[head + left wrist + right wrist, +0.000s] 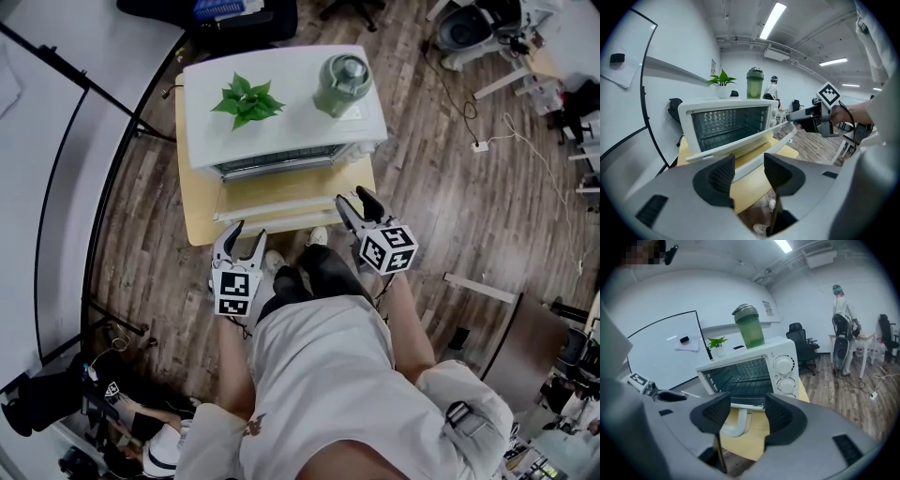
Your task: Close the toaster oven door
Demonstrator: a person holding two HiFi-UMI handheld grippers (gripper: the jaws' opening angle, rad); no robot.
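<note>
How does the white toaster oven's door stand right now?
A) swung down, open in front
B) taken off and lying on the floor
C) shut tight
A: the door juts out in front of the toaster oven, above the table, and the wire rack inside is in plain sight.

Leafy plant (247,99) left of green lidded bottle (343,82); wooden table (197,221); black office chair (800,339).
</note>
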